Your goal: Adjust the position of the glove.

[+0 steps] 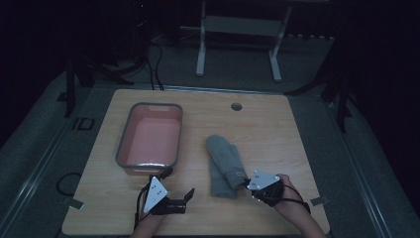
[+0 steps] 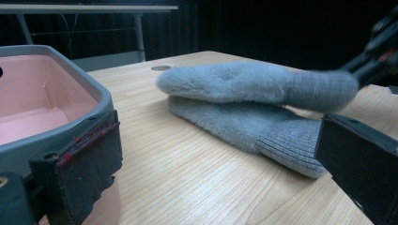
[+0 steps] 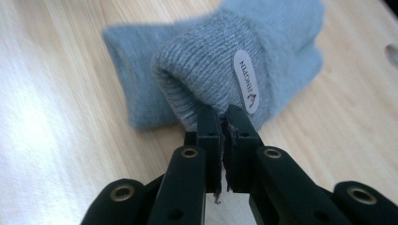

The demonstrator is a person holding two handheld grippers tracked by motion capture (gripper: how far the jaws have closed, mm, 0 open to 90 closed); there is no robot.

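R gripper [image 3: 224,123] has its jaws pressed together on the ribbed cuff of the upper grey mitten [image 3: 220,75], near the white label; the cuff looks just raised off the lower mitten [image 2: 244,126]. In the high view the pair lies right of table centre, fingertips toward 12 o'clock, cuffs toward 5 o'clock where the R gripper [image 1: 253,187] grips. Step in hand, I'd judge: pick up the top mitten, prob. to drop it in the pink bin [image 1: 124,148], which sits at 9 o'clock from the mittens.

L gripper [image 1: 185,199] rests on the table [image 1: 277,129] at 6 o'clock of the bin, jaws spread, holding nothing.

Next move calls for a clean lift so the lower mitten doesn't drag along, then a carry toward 9–10 o'clock over the bin's near rim. L gripper sits close to that path and may need to clear off. Cable hole [image 1: 236,106] at 12 o'clock is no bother.
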